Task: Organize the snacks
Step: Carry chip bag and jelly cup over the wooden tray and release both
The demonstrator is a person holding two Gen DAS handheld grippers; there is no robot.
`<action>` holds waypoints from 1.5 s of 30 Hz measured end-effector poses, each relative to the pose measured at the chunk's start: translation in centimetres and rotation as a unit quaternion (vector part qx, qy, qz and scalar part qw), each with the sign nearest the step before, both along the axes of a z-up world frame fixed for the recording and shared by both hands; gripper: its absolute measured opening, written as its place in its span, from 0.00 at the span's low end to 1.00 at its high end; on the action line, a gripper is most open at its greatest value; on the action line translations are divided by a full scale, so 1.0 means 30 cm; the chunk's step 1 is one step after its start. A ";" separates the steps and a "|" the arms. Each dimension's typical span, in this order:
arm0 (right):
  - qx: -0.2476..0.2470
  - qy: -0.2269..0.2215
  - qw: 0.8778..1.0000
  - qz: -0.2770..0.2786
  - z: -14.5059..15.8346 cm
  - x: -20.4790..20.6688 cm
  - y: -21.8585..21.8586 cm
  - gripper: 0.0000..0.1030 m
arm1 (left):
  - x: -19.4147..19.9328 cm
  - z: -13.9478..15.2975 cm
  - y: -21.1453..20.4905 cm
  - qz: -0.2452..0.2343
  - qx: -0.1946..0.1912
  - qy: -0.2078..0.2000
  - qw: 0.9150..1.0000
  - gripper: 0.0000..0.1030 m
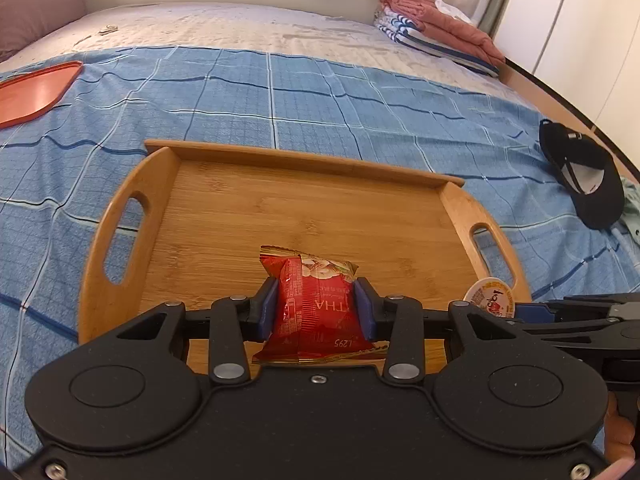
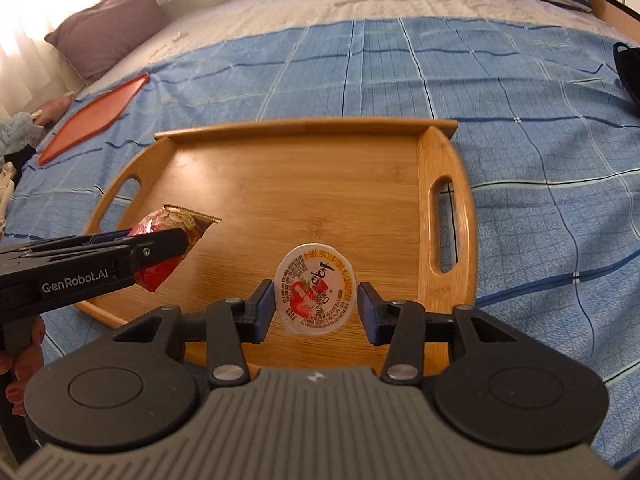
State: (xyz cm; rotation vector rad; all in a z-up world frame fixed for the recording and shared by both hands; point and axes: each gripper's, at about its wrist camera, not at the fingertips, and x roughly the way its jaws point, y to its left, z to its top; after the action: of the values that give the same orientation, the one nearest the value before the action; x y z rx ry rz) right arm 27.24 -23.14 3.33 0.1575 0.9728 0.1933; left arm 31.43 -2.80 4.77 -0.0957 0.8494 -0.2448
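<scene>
A bamboo tray (image 1: 280,204) with cut-out handles lies on the blue checked bedspread; it also shows in the right wrist view (image 2: 320,184). My left gripper (image 1: 316,308) is shut on a red snack packet (image 1: 312,300) and holds it above the tray's near edge; the packet also shows in the right wrist view (image 2: 168,244). My right gripper (image 2: 316,308) holds a round jelly cup (image 2: 314,294) with a strawberry lid between its blue pads, above the tray's near right part. The cup's lid also shows in the left wrist view (image 1: 492,298).
An orange-red flat tray (image 1: 36,92) lies at the far left on the bedspread. A black cap (image 1: 580,176) lies to the right. Folded towels (image 1: 436,28) sit at the far right of the bed, a purple pillow (image 2: 108,28) at the far left.
</scene>
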 end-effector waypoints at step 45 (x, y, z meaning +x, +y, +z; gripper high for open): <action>-0.029 -0.043 0.999 0.009 -0.018 0.000 0.029 0.66 | -0.003 -0.038 -0.035 0.003 0.026 -0.024 0.999 0.75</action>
State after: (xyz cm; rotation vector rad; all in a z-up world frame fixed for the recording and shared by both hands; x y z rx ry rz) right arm 27.23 -22.28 2.78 0.0872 0.8940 0.1862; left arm 31.33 -3.84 3.62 -0.0442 0.8062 -0.2188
